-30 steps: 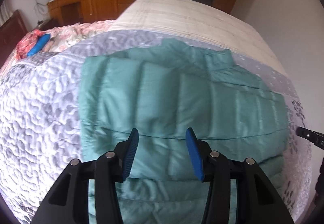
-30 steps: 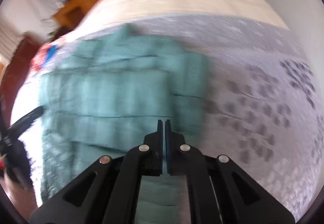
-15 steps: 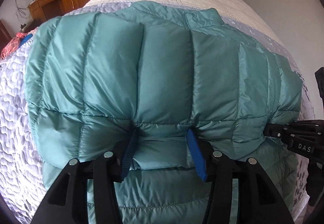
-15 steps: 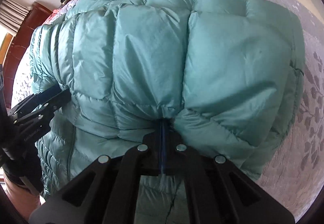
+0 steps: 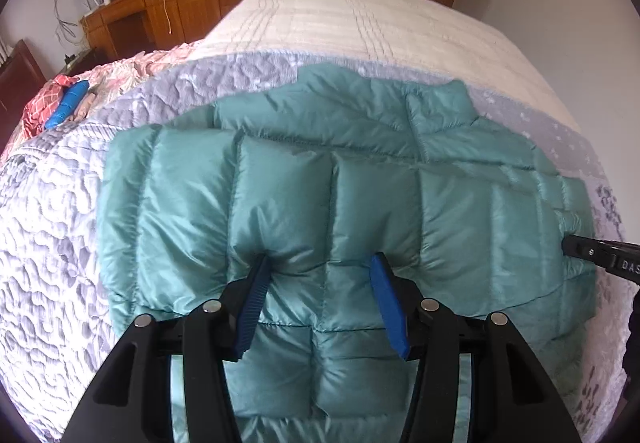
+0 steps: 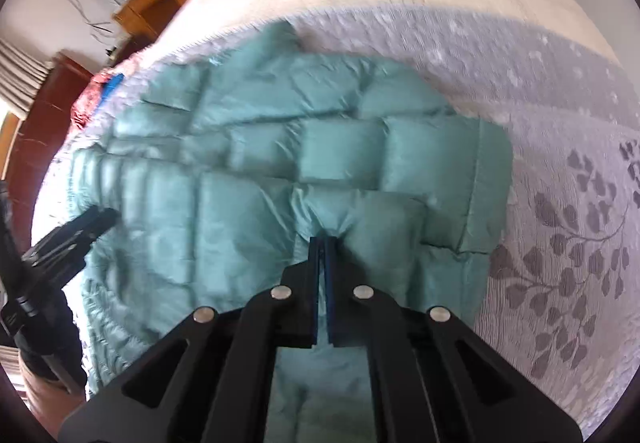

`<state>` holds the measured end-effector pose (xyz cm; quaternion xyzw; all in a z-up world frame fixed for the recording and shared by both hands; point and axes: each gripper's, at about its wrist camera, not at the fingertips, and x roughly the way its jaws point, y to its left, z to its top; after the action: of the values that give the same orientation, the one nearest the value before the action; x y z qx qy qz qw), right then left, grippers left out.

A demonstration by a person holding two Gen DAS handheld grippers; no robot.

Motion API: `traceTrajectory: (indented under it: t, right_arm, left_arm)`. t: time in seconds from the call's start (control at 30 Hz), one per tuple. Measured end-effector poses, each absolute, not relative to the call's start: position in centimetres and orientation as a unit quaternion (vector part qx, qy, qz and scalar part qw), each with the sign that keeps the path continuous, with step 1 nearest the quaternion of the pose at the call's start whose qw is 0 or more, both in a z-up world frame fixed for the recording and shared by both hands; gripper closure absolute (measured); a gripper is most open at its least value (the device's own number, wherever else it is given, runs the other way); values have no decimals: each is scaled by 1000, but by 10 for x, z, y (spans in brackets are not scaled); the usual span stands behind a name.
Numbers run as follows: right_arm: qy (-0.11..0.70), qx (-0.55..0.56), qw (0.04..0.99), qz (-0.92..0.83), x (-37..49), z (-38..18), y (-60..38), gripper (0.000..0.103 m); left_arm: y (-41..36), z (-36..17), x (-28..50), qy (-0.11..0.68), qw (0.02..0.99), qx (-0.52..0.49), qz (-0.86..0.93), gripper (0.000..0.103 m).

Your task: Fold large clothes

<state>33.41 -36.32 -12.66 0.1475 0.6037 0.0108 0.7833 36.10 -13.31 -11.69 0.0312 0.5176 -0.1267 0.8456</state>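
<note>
A teal puffer jacket (image 5: 340, 203) lies spread across the grey quilt (image 5: 52, 243) on the bed (image 5: 360, 23), collar toward the far end. The left tool (image 5: 320, 263) is wide open, blue pads pressing into the padding without pinching it. The right tool (image 6: 323, 241) is closed tight on a bunched fold of the jacket (fabric puckers at its tips).

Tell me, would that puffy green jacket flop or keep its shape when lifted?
The jacket would probably flop: it bunches into soft creases where the right gripper pinches it. Its puffed quilted panels suggest it is light for its bulk. The shiny fabric may be slippery.
</note>
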Motion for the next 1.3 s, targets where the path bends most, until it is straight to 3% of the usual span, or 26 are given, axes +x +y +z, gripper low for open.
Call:
traceTrajectory:
  t: [0.27,0.4,0.47,0.53,0.67,0.93,1.03,1.3]
  right_arm:
    - [607,170,776,25,339,-152,-359,103]
    - [563,174,806,50,310,-112,-370,93]
    - [541,161,823,63,280,-88,-370,72]
    - [533,139,832,72,244,-73,-370,56]
    - [551,111,824,70,173,-67,-371,54]
    - [607,161,775,70,53,-89,-361,42]
    - [626,165,759,68,29,-104,-357,37]
    - [643,211,732,85,-7,-126,-350,37]
  left_arm:
    - [-124,-131,363,531,836,26,-135,48]
    - [-105,-105,350,532,837,11,-127,49]
    - [-85,-84,327,514,848,11,-131,42]
    - [-64,-72,301,507,852,14,-132,35]
    - [-15,-67,244,527,842,41,-106,30]
    - [54,-93,152,595,800,22,-77,30]
    - [70,-108,128,616,785,-1,-69,30]
    - [90,-134,97,640,762,-60,-77,30]
